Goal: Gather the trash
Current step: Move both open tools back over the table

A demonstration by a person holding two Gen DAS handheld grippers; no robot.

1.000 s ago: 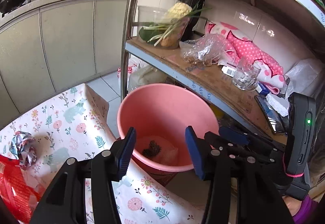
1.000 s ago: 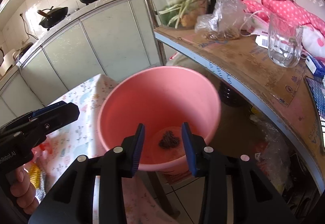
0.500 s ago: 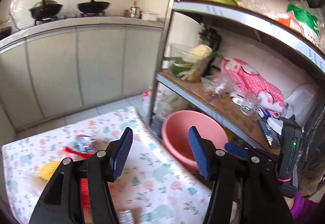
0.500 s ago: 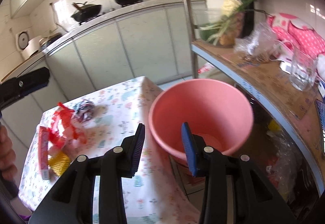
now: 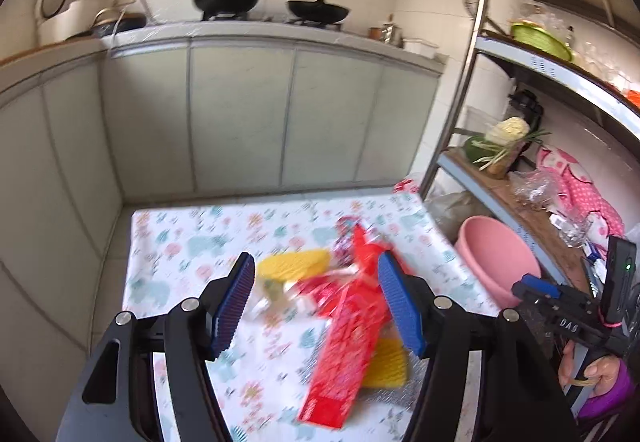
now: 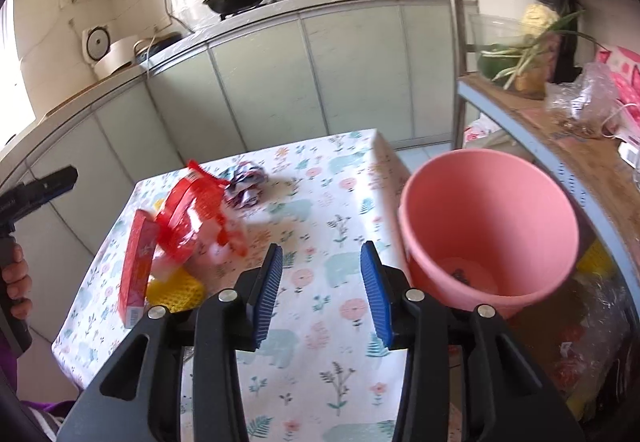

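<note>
A pile of trash lies on the floral tablecloth [image 6: 320,322]: a red box [image 5: 344,354] [image 6: 138,262], a red plastic bag [image 6: 188,217], yellow foam netting [image 5: 292,266] [image 6: 176,292] and a crumpled wrapper [image 6: 248,181]. A pink bucket [image 6: 488,226] [image 5: 496,258] stands just off the table's right edge with a small dark scrap inside. My left gripper [image 5: 316,306] is open and empty above the pile. My right gripper [image 6: 320,290] is open and empty over the cloth, left of the bucket.
A metal shelf rack [image 6: 560,145] with vegetables, bags and a glass stands right behind the bucket. Kitchen cabinets [image 5: 240,113] with pans on the stove run along the back. More bags lie under the shelf [image 6: 580,354].
Both grippers pulled back from over the pink bucket and swung left toward the table. The trash pile has come into view under the left gripper. Both stay open and empty.
</note>
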